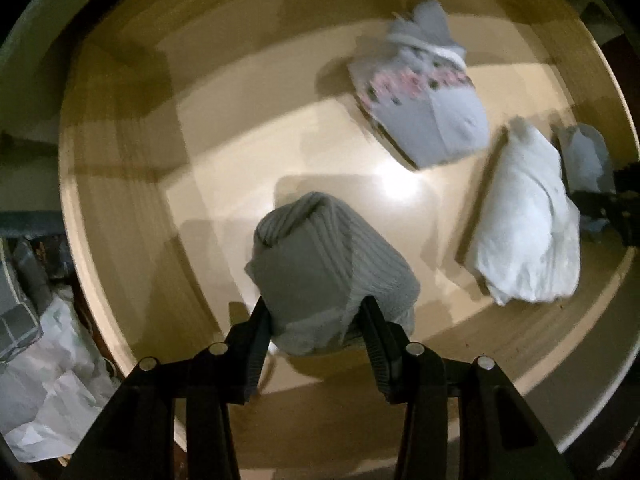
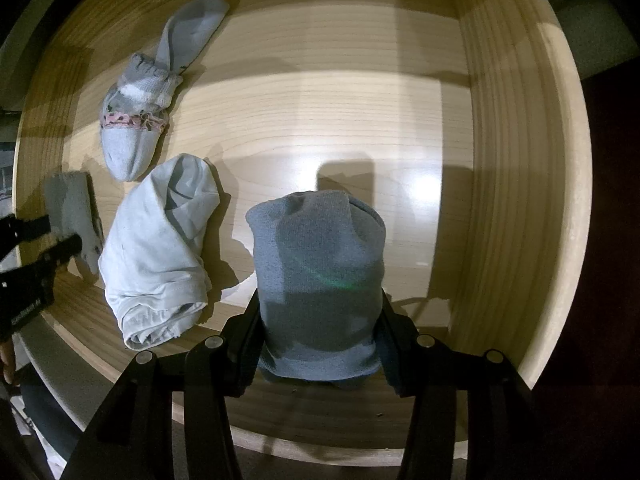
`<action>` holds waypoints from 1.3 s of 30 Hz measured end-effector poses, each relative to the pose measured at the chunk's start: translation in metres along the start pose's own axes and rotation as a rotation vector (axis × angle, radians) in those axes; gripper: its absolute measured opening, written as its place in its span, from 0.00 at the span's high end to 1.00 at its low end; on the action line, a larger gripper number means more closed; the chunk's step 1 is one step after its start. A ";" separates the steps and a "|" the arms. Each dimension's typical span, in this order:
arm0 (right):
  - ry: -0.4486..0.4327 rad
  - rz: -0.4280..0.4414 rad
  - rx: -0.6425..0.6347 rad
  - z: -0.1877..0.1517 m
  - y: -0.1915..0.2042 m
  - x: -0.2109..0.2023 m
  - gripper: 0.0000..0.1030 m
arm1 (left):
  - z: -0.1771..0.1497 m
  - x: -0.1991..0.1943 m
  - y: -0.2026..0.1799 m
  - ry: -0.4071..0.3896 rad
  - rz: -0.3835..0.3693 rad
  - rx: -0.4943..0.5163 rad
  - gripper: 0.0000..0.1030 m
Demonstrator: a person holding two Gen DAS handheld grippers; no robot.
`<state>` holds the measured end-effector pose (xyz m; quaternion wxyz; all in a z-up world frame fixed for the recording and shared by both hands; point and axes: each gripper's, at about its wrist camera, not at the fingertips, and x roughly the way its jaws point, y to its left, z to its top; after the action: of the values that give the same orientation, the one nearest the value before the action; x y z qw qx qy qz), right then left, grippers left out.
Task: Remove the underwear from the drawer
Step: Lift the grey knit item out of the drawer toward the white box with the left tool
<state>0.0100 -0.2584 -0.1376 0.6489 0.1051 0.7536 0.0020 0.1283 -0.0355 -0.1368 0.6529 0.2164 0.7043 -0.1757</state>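
Pale wood is lining the drawer (image 2: 500,128), its floor shining under a bright spot of light and its walls curving up around four bundles of clothing. Over it, the left gripper (image 1: 316,316) is pointing straight down and pinching a ribbed grey roll (image 1: 328,264) between its fingers, the roll's long axis running away from the fingers toward the drawer floor. Off to the right side, the right gripper (image 2: 320,312) is clamping a blue-grey roll (image 2: 320,276) in the same way, pads pressing on both flanks. Between the two hands, a white rolled pair of underwear (image 2: 160,248) is lying on the floor with a flowered bundle (image 2: 134,128) just past it, both untouched. Each held roll is already in its own hand's fingers, so the coming move is probably a straight lift clear of the walls.
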 end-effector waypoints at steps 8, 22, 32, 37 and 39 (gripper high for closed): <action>0.000 0.001 0.002 0.000 0.000 -0.001 0.54 | -0.015 0.004 0.001 -0.002 -0.064 -0.034 0.55; 0.000 0.012 0.007 0.000 -0.001 -0.001 0.54 | -0.034 -0.031 0.041 -0.089 -0.211 -0.290 0.40; -0.002 0.021 0.007 0.000 0.000 0.000 0.54 | -0.027 0.002 0.028 -0.012 -0.130 -0.359 0.39; -0.001 0.031 0.010 0.000 0.000 0.000 0.53 | -0.016 0.016 0.027 0.039 -0.129 -0.392 0.33; 0.001 0.036 0.011 0.000 -0.001 0.001 0.53 | -0.011 0.022 0.023 0.051 -0.135 -0.407 0.33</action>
<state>0.0099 -0.2589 -0.1386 0.6479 0.1224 0.7518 0.0096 0.1297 -0.0087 -0.1572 0.6518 0.0370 0.7544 -0.0676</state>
